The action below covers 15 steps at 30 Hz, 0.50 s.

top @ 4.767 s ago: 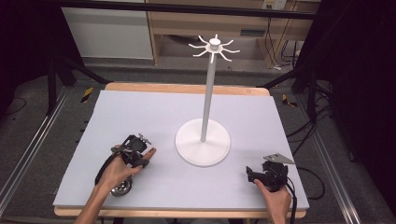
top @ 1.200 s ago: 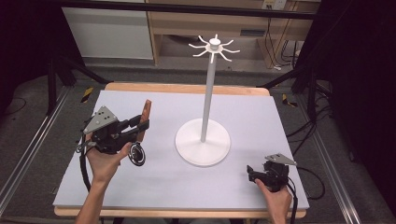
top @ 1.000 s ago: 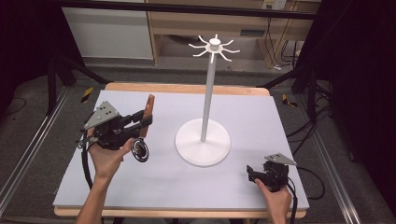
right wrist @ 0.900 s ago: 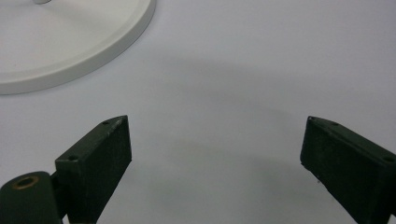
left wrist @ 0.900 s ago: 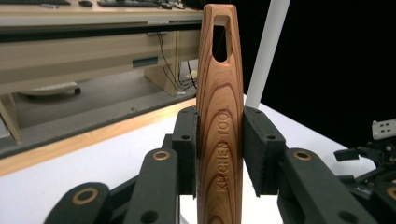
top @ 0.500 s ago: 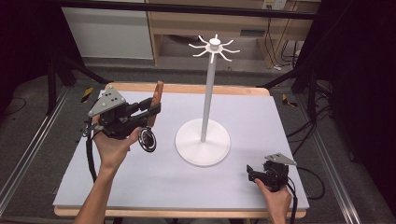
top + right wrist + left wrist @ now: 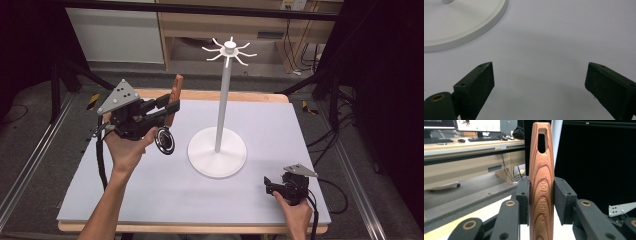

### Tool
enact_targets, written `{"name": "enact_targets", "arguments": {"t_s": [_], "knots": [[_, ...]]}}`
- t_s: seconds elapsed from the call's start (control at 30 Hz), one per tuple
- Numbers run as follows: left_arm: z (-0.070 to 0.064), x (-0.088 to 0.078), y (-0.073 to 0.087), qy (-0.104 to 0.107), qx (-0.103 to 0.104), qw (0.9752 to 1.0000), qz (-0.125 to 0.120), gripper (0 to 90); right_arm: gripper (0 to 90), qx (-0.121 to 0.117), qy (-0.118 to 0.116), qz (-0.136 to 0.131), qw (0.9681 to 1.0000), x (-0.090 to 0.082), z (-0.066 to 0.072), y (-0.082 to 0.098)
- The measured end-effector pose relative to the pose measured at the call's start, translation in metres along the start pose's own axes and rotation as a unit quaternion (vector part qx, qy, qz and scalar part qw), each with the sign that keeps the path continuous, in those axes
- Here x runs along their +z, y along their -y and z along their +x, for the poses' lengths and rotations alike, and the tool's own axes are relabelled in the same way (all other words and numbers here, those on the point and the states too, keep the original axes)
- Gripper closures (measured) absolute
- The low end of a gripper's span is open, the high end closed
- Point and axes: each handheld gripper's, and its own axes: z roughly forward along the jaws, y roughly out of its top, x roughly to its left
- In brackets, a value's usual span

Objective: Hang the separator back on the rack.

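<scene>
The left tongs [image 7: 167,107] pinch a wooden kitchen tool [image 7: 541,182] tight, lifted off the tabletop [image 7: 150,200] at ten o'clock. It is not yet hung on the white stand [image 7: 223,100]. The right tongs [image 7: 539,87] rest wide open, empty, at five o'clock.

We see a kitchen utensil with a reddish-brown, strongly grained wooden handle [image 7: 541,185], which tapers to a rounded tip pierced by a long hanging slot and bears the engraved words KITCHEN TOOL along its length. It stands nearly upright in the air above the left rear part of the pale grey table mat, pressed on both sides by black pads. At its lower end hangs a round, dark, shiny metal head [image 7: 164,141], clear of the mat and to the left of the white stand's round base.
</scene>
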Motion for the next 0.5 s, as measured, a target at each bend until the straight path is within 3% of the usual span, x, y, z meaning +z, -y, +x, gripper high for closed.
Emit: {"name": "enact_targets", "arguments": {"t_s": [0.5], "knots": [[-0.015,0.015,-0.029,0.012,0.026,0.9996,-0.007,67.2,9.2,-0.003,0.001,-0.004,1.0,0.0,-0.002,0.0]]}}
